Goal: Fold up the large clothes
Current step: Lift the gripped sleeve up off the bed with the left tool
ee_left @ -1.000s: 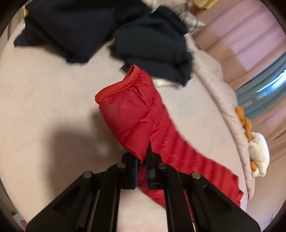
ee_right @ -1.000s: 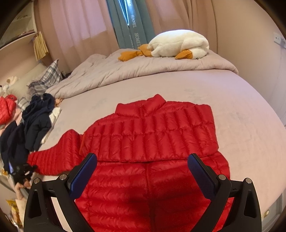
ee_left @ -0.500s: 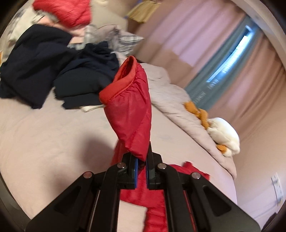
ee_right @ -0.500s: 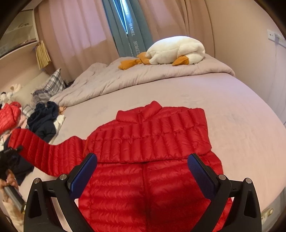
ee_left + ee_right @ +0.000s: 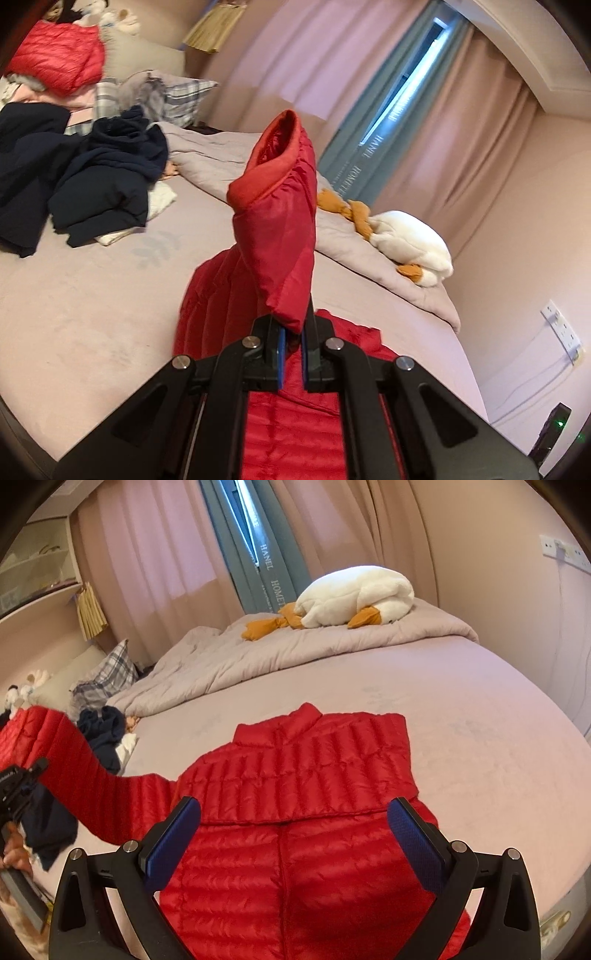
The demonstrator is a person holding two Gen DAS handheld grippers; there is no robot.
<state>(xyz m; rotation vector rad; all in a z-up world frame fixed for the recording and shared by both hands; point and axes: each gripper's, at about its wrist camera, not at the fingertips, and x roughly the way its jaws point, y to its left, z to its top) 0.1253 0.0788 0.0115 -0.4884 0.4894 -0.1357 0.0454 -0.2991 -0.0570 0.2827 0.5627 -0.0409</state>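
Left gripper (image 5: 291,338): clamped on the sleeve (image 5: 280,236) just below its cuff, cuff end lifted clear of the bed (image 5: 85,295) and standing up past the fingers.
Right gripper (image 5: 293,843): spread wide, holding nothing, poised over the lower half of the red down jacket (image 5: 306,786).
Jacket position: flat on the bed, near its front edge, other sleeve apparently folded across the chest already.
Jacket axis: long axis from hem, nearest the right wrist camera, to collar (image 5: 303,718), collar pointing toward the rumpled grey duvet (image 5: 258,653) and goose plush (image 5: 354,594).
Raised sleeve: stretched out sideways from the shoulder, well off that axis.
Risk, slip: slick puffy fabric, narrow pinch near the cuff; likely to slide out mid-swing.
Risk, drag: hard pull on the sleeve likely to skew the unpinned body.
Farther off: dark clothes pile (image 5: 92,177) beside the jacket.
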